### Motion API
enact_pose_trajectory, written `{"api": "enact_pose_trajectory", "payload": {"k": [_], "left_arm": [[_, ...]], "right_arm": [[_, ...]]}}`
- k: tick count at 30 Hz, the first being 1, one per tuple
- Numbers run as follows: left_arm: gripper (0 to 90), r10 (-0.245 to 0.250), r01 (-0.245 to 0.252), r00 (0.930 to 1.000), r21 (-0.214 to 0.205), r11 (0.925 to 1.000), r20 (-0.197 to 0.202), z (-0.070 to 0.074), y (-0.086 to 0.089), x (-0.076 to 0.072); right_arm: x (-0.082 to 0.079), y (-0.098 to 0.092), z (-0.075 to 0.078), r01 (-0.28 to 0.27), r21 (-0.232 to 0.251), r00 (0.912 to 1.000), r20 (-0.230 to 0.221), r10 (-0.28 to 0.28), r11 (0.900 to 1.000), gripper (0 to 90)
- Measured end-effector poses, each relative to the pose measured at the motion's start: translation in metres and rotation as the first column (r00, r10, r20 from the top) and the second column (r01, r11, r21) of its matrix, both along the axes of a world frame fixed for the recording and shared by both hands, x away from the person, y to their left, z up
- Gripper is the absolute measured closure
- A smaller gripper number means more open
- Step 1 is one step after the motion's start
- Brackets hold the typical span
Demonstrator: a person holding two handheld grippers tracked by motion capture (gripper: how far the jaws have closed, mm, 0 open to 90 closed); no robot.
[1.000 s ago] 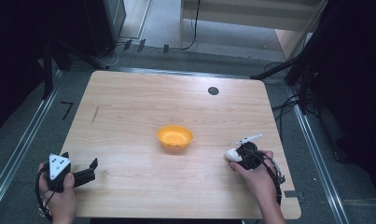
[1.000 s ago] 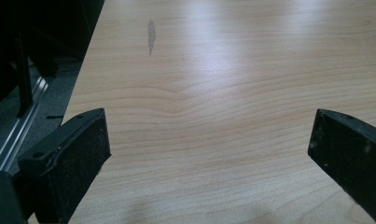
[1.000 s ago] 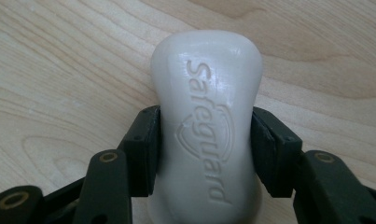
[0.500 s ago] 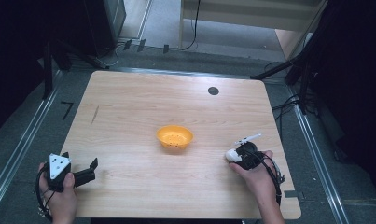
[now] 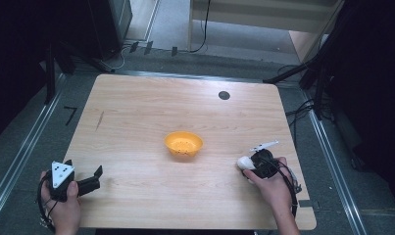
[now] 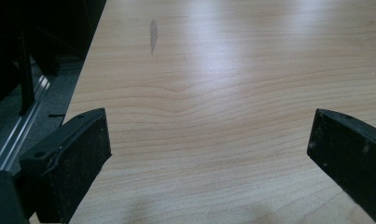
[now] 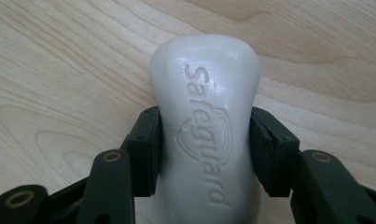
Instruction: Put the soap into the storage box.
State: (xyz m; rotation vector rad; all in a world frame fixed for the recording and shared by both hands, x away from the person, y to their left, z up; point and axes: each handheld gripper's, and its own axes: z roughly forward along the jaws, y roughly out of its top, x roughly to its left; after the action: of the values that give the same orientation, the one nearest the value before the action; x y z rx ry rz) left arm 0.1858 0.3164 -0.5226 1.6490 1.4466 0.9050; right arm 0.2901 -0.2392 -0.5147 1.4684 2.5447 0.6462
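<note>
The right tool (image 7: 204, 149) clamps a white soap bar (image 7: 206, 126) by its sides at about four o'clock on the bench (image 5: 136, 117), right of an orange bowl (image 5: 184, 144). At eight o'clock, the left tool (image 6: 209, 154) stands wide over bare wood.

This looks like a lab or recording room, not a home. A plain wooden table (image 5: 136, 112) stands alone on a grey floor (image 5: 175, 29), with metal rails (image 5: 18, 152) running along its left and right edges. Black cables (image 5: 200, 29) trail across the floor beyond the table's far edge, and dark stands and equipment (image 5: 107, 24) crowd the far left and right corners. Black tape marks (image 5: 70, 115) sit on the floor by the left edge.
</note>
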Motion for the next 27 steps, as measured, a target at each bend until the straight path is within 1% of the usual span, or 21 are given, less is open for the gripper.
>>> {"api": "enact_pose_trajectory", "payload": {"k": [2, 7, 8, 9, 10, 12, 13, 14, 15, 19, 22, 23, 24, 26, 27], "left_arm": [[0.0, 0.002, -0.002, 1.0000, -0.005, 1.0000, -0.001, 0.000, 0.000, 0.000], [0.0, 0.003, -0.003, 1.0000, -0.009, 1.0000, -0.004, 0.000, 0.001, 0.000], [0.0, 0.001, -0.001, 1.0000, -0.007, 1.0000, -0.003, 0.000, 0.000, 0.001], [0.0, 0.001, -0.001, 1.0000, -0.007, 1.0000, -0.003, 0.000, 0.000, 0.001], [0.0, 0.000, 0.000, 1.0000, -0.005, 1.0000, -0.005, 0.000, 0.001, 0.001], [0.0, 0.000, 0.000, 1.0000, -0.006, 1.0000, -0.004, 0.000, 0.000, 0.001], [0.0, 0.000, 0.000, 1.0000, -0.006, 1.0000, -0.004, 0.000, 0.000, 0.001], [0.0, 0.003, -0.003, 1.0000, -0.006, 1.0000, -0.002, 0.000, 0.000, 0.000], [0.0, 0.004, -0.004, 1.0000, -0.008, 1.0000, -0.003, 0.000, 0.000, 0.000], [0.0, 0.003, -0.003, 1.0000, -0.009, 1.0000, -0.003, 0.000, 0.001, 0.000], [0.0, 0.003, -0.003, 1.0000, -0.011, 0.9999, -0.003, 0.000, 0.001, 0.000], [0.0, 0.004, -0.004, 1.0000, -0.010, 0.9999, -0.005, 0.000, 0.001, 0.000], [0.0, 0.004, -0.004, 1.0000, -0.012, 0.9999, -0.003, 0.000, 0.001, 0.000], [0.0, 0.003, -0.003, 1.0000, -0.013, 0.9999, -0.003, 0.000, 0.001, 0.000], [0.0, 0.002, -0.002, 1.0000, -0.013, 0.9999, -0.003, 0.000, 0.001, 0.000]], "right_arm": [[-0.001, -0.007, -0.001, -0.006, 0.045, 1.0000, 0.006, 0.006, 0.9990, 50.6], [-0.001, -0.011, -0.001, -0.017, 0.055, 0.9998, 0.013, 0.017, 0.9983, 50.7], [0.000, -0.012, 0.000, -0.026, 0.065, 0.9995, 0.019, 0.025, 0.9975, 50.7], [0.000, -0.012, 0.000, -0.026, 0.065, 0.9995, 0.019, 0.025, 0.9975, 50.7], [0.001, -0.012, 0.002, -0.025, 0.079, 0.9996, 0.017, 0.023, 0.9966, 50.8], [0.001, -0.011, 0.004, -0.030, 0.088, 0.9995, 0.017, 0.028, 0.9957, 50.8], [0.001, -0.011, 0.004, -0.030, 0.088, 0.9995, 0.017, 0.028, 0.9957, 50.8], [0.003, -0.009, 0.007, -0.053, 0.088, 0.9984, 0.027, 0.051, 0.9947, 50.8], [0.003, -0.007, 0.009, -0.060, 0.082, 0.9979, 0.030, 0.058, 0.9948, 50.8], [0.005, -0.003, 0.015, -0.074, 0.087, 0.9967, 0.040, 0.071, 0.9934, 50.9], [0.009, 0.004, 0.021, -0.103, 0.083, 0.9937, 0.053, 0.099, 0.9913, 50.9], [0.009, 0.004, 0.021, -0.103, 0.083, 0.9937, 0.053, 0.099, 0.9913, 50.9], [0.010, 0.006, 0.024, -0.117, 0.077, 0.9917, 0.062, 0.112, 0.9901, 50.8], [0.011, 0.008, 0.026, -0.119, 0.080, 0.9916, 0.061, 0.114, 0.9897, 50.9], [0.012, 0.009, 0.027, -0.133, 0.075, 0.9892, 0.072, 0.128, 0.9882, 50.9]]}}
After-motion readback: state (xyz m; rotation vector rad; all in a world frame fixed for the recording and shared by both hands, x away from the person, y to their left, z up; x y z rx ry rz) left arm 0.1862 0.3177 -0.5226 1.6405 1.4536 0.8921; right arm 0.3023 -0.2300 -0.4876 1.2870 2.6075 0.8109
